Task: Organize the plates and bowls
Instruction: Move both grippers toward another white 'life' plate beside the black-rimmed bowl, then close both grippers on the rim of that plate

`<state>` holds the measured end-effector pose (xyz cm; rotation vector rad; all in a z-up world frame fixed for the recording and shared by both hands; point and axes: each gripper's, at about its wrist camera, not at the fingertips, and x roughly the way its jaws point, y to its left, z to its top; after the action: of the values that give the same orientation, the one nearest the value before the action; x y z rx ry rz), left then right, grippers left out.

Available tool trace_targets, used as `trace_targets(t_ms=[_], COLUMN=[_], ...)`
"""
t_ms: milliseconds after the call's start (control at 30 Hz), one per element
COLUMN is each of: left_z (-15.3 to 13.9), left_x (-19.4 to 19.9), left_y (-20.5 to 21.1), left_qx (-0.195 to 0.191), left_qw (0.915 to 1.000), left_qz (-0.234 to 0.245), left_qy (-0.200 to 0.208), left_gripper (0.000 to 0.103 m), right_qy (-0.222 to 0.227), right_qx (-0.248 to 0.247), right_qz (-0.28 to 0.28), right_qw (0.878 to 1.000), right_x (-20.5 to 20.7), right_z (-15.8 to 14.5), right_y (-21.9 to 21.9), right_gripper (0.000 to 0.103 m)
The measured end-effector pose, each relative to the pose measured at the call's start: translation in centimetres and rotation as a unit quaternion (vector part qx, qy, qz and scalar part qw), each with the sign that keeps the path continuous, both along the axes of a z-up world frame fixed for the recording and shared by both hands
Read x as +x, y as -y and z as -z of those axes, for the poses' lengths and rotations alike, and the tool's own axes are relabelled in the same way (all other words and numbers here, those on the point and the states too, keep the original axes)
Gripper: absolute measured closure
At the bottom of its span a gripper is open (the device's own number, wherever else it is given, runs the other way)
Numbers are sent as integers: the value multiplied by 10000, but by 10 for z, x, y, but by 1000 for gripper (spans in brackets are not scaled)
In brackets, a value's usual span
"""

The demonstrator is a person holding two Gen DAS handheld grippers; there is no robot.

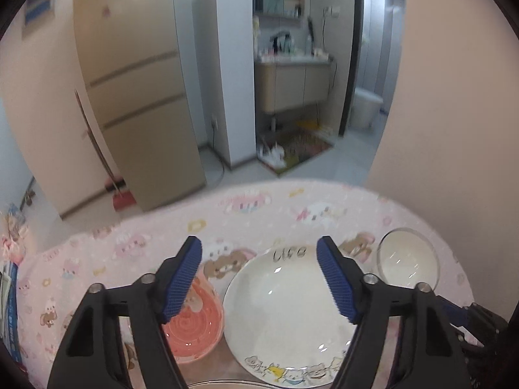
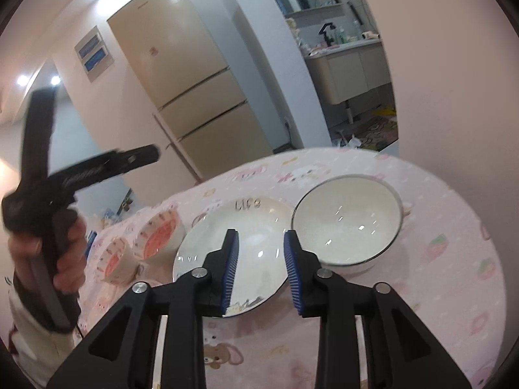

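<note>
Grabbing: right gripper [image 2: 261, 269], jaws apart, empty, over the white "Life" ceramic plate [image 2: 240, 227].
Left gripper [image 1: 259, 278]: wide apart, empty.
Tip: pinch the rim squarely.

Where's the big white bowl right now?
The white bowl sits on the pink tablecloth, right of the "Life" plate in the right wrist view.

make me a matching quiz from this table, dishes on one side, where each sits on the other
Things:
1. white plate
2. white bowl
3. pink-lined bowls
4. right tongs

Places:
a. far right of the dishes
b. left of the plate
c. middle, lettering on its far rim
d. open above the plate's near edge

Pairs: 1-c, 2-a, 3-b, 4-d
</note>
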<state>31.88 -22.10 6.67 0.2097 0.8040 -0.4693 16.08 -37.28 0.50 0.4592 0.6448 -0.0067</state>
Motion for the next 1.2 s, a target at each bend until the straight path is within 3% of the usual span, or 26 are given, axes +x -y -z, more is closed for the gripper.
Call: trace_targets(t_ms=[167,233,300,567,733,833,900,1033,1133,1200], left_z=[41,53,63,97,99,103,107,118,118,118], left_x=[39,53,69,95,96,98,101,102,103,102], left_y=[2,1,2,12,12,14,15,17,15,14], left_qx=[414,531,582,708,626,588,518,663,637,624], left_qw=[9960,9937,9896,9799,9828,9779,9748,9720,9716,9724], left_qz=[136,-106,-424,-134,45,148,167,277,375,437], left_qy=[-782,-985,-1248,-1858,-1734,-2002,-2161,-2238,-2250,-2204], left_gripper=[40,41,49,51,55,64,65,79,80,80], right_qy=[-627,-759,-861,-1345,-1391,-1522,-1614,-1723,-1771,-1715], right_qx=[349,452,288,541,643,628,654,1128,1451,1382], right_qz=[14,-16,-104,-98,-150,-114,-143,-273,-416,-468], right_qw=[9974,9961,9958,9894,9881,9863,9846,9782,9725,9743], right_x=[6,7,13,28,35,41,43,46,49,46], right_z=[26,35,40,64,70,73,75,85,95,94], right_y=[3,6,2,2,0,-3,1,8,8,8], right_gripper=[65,65,67,69,74,78,81,83,83,82])
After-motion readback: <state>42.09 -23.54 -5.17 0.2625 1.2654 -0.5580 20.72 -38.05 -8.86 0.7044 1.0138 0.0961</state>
